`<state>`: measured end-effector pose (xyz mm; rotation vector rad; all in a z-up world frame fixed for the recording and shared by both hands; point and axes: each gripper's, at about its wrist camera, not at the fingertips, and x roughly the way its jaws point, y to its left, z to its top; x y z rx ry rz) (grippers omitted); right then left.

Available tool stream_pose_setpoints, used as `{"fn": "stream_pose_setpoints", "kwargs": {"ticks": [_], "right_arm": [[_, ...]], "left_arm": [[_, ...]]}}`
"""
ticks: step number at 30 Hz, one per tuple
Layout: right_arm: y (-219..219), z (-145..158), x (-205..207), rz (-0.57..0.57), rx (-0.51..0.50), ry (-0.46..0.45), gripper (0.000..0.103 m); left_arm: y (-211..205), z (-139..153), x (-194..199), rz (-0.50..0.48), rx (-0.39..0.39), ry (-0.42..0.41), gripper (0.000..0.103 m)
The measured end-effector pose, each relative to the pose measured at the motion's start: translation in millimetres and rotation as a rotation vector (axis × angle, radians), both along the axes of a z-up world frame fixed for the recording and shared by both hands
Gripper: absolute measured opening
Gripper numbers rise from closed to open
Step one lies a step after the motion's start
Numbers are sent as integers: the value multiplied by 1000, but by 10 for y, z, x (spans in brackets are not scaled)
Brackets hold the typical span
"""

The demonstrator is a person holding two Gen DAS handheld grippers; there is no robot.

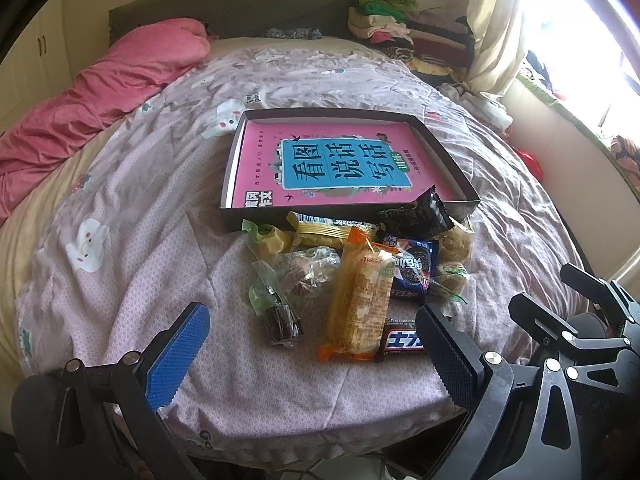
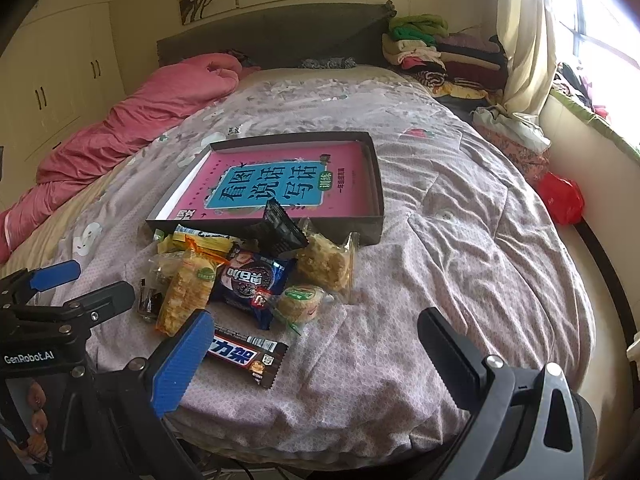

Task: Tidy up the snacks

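A pile of wrapped snacks lies on the bed quilt in front of a shallow dark box (image 1: 466, 190) (image 2: 376, 184) that holds a pink book (image 1: 320, 168) (image 2: 264, 188). I see an orange wafer pack (image 1: 360, 300) (image 2: 186, 288), a blue cookie pack (image 1: 412, 270) (image 2: 248, 280), a brown chocolate bar (image 1: 402, 340) (image 2: 248, 356), a black pack (image 1: 420, 212) (image 2: 280, 228) leaning on the box's front wall, and clear-wrapped cakes (image 2: 326, 262). My left gripper (image 1: 312, 336) is open near the pile, empty. My right gripper (image 2: 316, 340) is open above the quilt just right of the chocolate bar, empty.
A pink duvet (image 1: 80, 96) (image 2: 140, 112) lies along the bed's left side. Folded clothes (image 1: 392, 20) (image 2: 432, 48) are stacked at the headboard's right. A curtain and window ledge run along the right. A red bag (image 2: 560, 196) sits beside the bed. The left gripper shows in the right wrist view (image 2: 84, 284).
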<state>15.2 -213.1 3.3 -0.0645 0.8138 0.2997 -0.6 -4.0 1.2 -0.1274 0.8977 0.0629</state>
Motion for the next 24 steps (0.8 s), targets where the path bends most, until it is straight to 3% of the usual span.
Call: {"fn": "stream_pose_setpoints", "kwargs": {"ticks": [24], "right_arm": [[-19, -17, 16, -3, 9, 6, 102]], "left_arm": [[25, -3, 0, 3, -3, 3, 102]]}}
